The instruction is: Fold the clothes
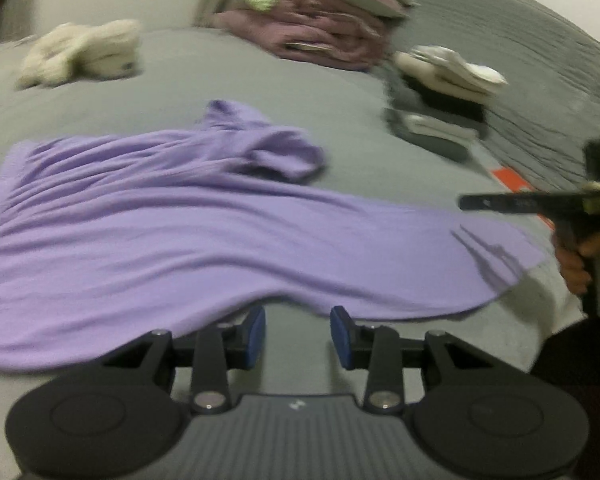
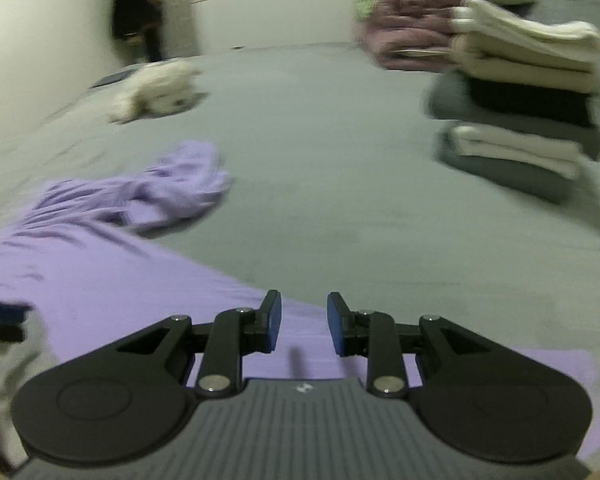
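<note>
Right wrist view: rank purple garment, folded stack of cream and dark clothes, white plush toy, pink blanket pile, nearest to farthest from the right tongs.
1. Spread purple knit garment: directly under the open right tongs, extending left.
2. Folded stack of cream and dark clothes: ahead, right.
3. White plush toy: ahead, left, farther back.
4. Pink blanket pile: far right, behind the stack.

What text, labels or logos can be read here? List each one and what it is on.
No readable text in either view.
Small white mark on the left hand-held gripper body: a logo, too small to read.
Same mark on the right hand-held gripper: unreadable.
Purple garment and folded stack: no print or labels visible.
</note>
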A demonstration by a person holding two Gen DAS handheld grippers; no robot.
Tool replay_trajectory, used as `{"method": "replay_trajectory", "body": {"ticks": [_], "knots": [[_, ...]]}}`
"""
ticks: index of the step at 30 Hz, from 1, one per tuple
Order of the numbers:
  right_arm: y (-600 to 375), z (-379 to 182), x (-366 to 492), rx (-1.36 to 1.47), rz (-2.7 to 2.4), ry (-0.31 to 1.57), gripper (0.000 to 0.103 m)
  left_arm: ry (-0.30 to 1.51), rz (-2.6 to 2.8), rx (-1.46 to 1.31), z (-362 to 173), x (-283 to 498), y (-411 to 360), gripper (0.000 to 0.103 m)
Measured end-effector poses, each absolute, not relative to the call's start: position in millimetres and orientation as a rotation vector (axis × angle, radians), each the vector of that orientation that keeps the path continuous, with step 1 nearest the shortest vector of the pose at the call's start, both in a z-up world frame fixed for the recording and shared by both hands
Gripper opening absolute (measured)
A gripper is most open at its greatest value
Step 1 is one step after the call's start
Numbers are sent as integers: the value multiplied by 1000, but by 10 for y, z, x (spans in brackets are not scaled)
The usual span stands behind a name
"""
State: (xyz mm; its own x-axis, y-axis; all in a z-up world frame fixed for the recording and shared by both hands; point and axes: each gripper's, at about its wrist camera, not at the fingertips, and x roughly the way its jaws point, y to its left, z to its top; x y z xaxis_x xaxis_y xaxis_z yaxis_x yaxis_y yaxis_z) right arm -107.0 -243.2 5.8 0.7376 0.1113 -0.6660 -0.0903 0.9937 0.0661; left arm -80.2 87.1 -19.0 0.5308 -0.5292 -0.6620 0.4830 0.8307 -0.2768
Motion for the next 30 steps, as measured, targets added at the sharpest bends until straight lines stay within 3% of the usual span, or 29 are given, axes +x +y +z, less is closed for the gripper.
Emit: {"method": "replay_trajectory", "body": {"ticks": [14, 23, 27, 29, 30], "knots": [[-1205, 4, -1135, -143, 620, 794, 30, 807, -259, -206, -159, -932, 1934, 36], [-1116, -98, -1163, -228, 666, 822, 30, 784, -66, -343, -199, -826, 2273, 33], [-1061, -178, -1161, -278, 645, 829, 30, 768, -8, -366, -235, -774, 2286, 24], [-1036, -223, -1166, -322, 625, 821, 22, 760, 20, -375, -251, -749, 2294, 16], [-1031, -228, -1175, -333, 626, 816, 15, 758, 33, -380, -261, -738, 2306, 7]]}}
